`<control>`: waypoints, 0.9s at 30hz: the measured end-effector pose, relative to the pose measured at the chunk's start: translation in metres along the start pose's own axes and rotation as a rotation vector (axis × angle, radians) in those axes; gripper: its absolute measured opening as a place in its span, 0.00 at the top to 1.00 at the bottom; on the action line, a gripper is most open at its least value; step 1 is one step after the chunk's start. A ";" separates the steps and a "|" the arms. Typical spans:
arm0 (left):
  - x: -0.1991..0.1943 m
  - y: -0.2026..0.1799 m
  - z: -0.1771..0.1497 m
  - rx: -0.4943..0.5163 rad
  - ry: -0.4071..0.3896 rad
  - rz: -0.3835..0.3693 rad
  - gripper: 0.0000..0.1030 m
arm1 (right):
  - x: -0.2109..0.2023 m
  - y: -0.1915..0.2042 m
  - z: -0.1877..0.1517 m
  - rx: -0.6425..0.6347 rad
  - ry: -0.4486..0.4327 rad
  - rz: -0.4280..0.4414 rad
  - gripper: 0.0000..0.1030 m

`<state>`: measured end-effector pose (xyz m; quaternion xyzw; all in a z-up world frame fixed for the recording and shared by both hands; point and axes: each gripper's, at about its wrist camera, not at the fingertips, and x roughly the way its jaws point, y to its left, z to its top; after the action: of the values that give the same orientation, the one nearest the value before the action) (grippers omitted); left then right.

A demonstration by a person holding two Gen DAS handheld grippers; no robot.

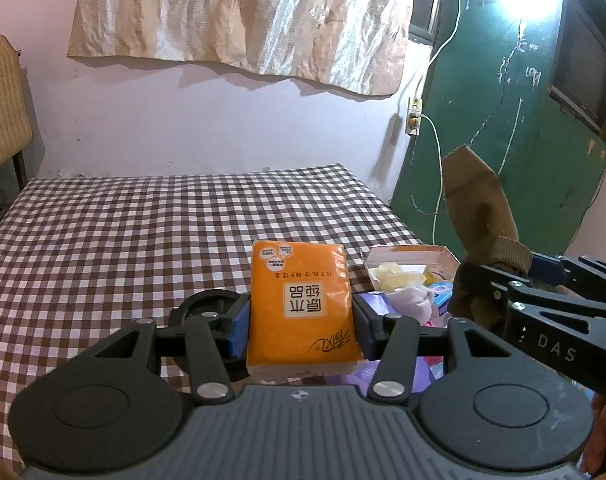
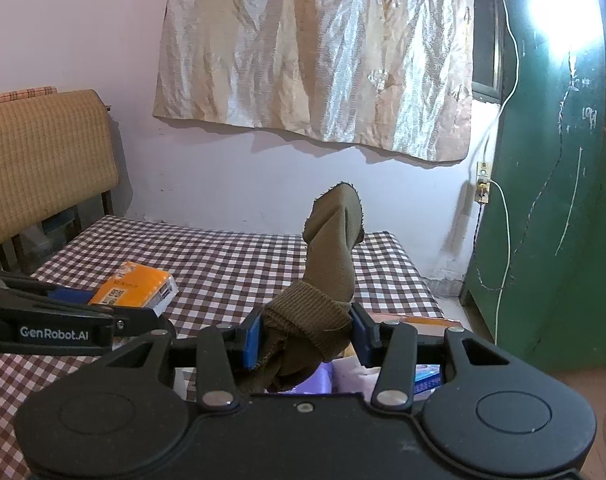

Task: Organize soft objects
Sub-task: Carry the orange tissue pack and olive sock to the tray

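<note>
An orange tissue pack with white labels is clamped between the blue pads of my left gripper, held above the checked bed; the same tissue pack shows at the left in the right wrist view. My right gripper is shut on an olive-brown sock, whose ribbed cuff bunches between the pads while the foot sticks upward. From the left wrist view that sock and the right gripper hang at the right, over an open box.
A brown-and-white checked bedspread covers the bed. An open cardboard box at its right edge holds several soft items, yellow, lilac and blue. A green door, a white cable and a woven headboard surround the bed.
</note>
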<state>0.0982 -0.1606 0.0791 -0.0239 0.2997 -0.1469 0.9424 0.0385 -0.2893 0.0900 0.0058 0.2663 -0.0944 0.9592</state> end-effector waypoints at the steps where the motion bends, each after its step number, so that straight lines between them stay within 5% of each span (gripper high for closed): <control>1: 0.001 -0.001 0.000 0.002 0.002 -0.003 0.49 | -0.001 -0.001 -0.001 0.001 0.000 -0.003 0.47; 27: 0.040 -0.034 0.005 0.042 0.018 -0.074 0.49 | -0.001 -0.039 -0.010 0.045 0.029 -0.068 0.47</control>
<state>0.1230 -0.2051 0.0660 -0.0138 0.3038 -0.1881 0.9339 0.0253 -0.3263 0.0830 0.0198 0.2781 -0.1329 0.9511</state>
